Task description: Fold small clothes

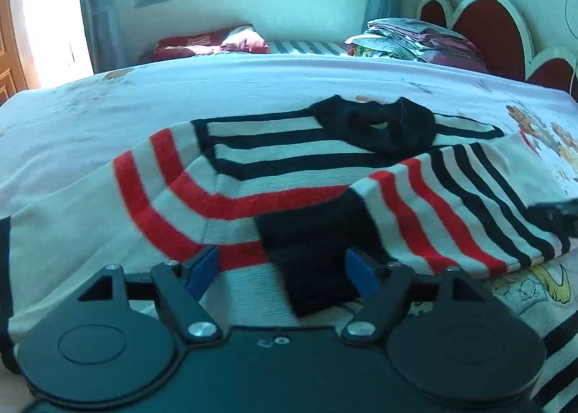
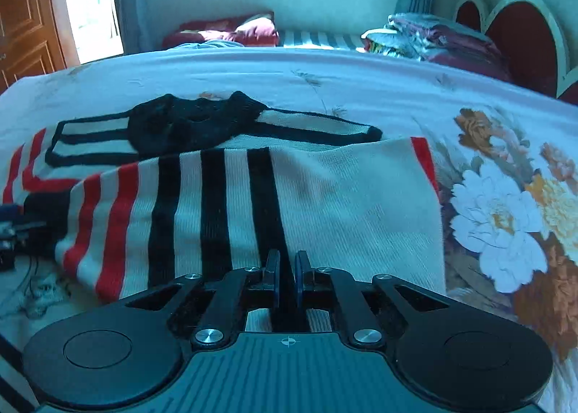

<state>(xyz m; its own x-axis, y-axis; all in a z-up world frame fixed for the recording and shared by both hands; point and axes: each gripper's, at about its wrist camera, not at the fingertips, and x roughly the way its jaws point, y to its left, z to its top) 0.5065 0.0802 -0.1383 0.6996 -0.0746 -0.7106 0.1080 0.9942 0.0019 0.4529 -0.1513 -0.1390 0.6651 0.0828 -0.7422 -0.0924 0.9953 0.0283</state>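
Knitted wool, striped red, black and white: the small sweater (image 1: 274, 174) lies flat on the floral bedsheet (image 2: 505, 203), its black collar (image 1: 375, 124) on the far side, both sleeves folded in across the body. We judge it light, soft and limp, so it will sag and drag unless taken at the hem corners nearest us, away from the collar. Our left gripper (image 1: 285, 272) stands wide over the hem, pads clear of the cloth. Our right gripper (image 2: 287, 279) is pinched narrow on the black-striped hem by the right sleeve
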